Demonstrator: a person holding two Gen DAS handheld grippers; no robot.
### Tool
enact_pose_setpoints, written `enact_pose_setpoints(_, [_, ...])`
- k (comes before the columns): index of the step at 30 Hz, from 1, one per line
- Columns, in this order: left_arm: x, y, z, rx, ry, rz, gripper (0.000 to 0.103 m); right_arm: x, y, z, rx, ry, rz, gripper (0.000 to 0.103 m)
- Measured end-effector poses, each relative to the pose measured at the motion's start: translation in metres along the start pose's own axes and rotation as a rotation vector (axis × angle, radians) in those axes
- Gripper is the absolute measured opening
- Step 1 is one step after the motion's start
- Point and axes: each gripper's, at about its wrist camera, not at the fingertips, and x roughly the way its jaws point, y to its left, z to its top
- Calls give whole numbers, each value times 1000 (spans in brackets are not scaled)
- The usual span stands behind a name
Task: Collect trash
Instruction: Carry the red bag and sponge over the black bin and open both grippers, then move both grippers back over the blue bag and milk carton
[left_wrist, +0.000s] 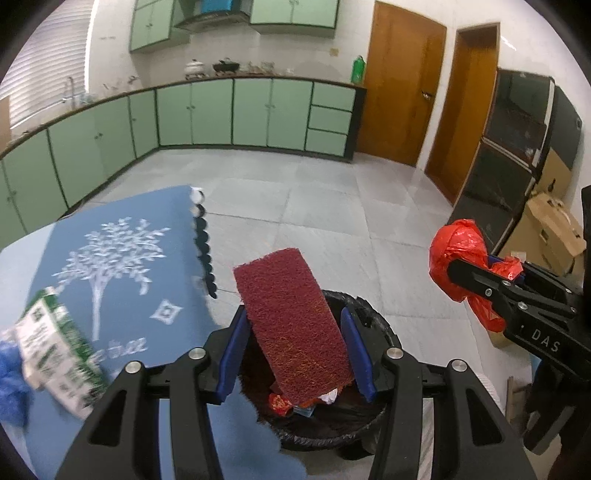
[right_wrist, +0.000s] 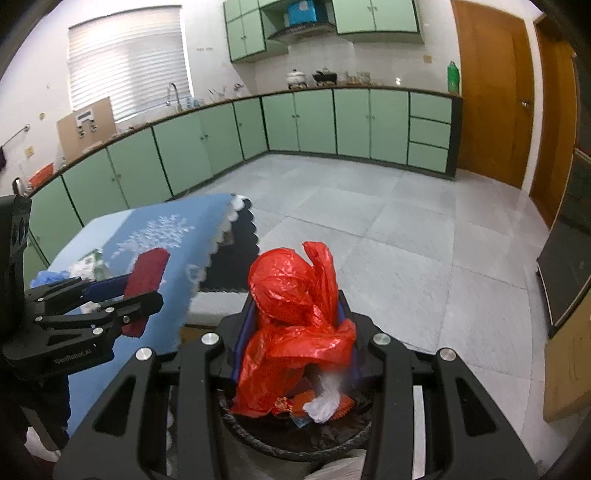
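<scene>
The left claw (left_wrist: 295, 347) and the right claw (right_wrist: 295, 332) are both black frames with cut-out openings, round silver screws and blue pads (left_wrist: 232, 354) on the inner side. White letters mark the side.

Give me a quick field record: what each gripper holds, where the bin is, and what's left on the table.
left gripper: shut on dark red scouring pad
right gripper: shut on crumpled red plastic bag
trash bin: black-lined, below both grippers, already holding trash
table: blue tree-print cloth; green-and-white carton and a blue item remain
</scene>
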Motion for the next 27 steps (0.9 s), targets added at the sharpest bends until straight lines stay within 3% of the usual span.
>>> enact_pose_setpoints(6, [44, -11, 2, 35, 72, -38, 52, 30, -15, -8, 21, 51, -28, 44])
enact_pose_setpoints(8, [54, -11, 3, 36, 87, -51, 52, 40, -21, -10, 29, 67, -39, 50])
enact_pose_setpoints(10, [62, -12, 5, 37, 101, -60, 59, 44, -27, -13, 39, 72, -54, 62])
enact_pose_setpoints(14, [71, -9, 6, 37, 111, -58, 64, 48, -33, -14, 56, 70, -73, 72])
enact_pose_setpoints(21, [57, 6, 10, 14, 88, -25, 65, 36, -35, -8, 68, 31, -97, 90])
enact_pose_setpoints(27, [9, 30, 11, -8, -1, 25, 74, 14, -14, 5, 60, -19, -62, 95])
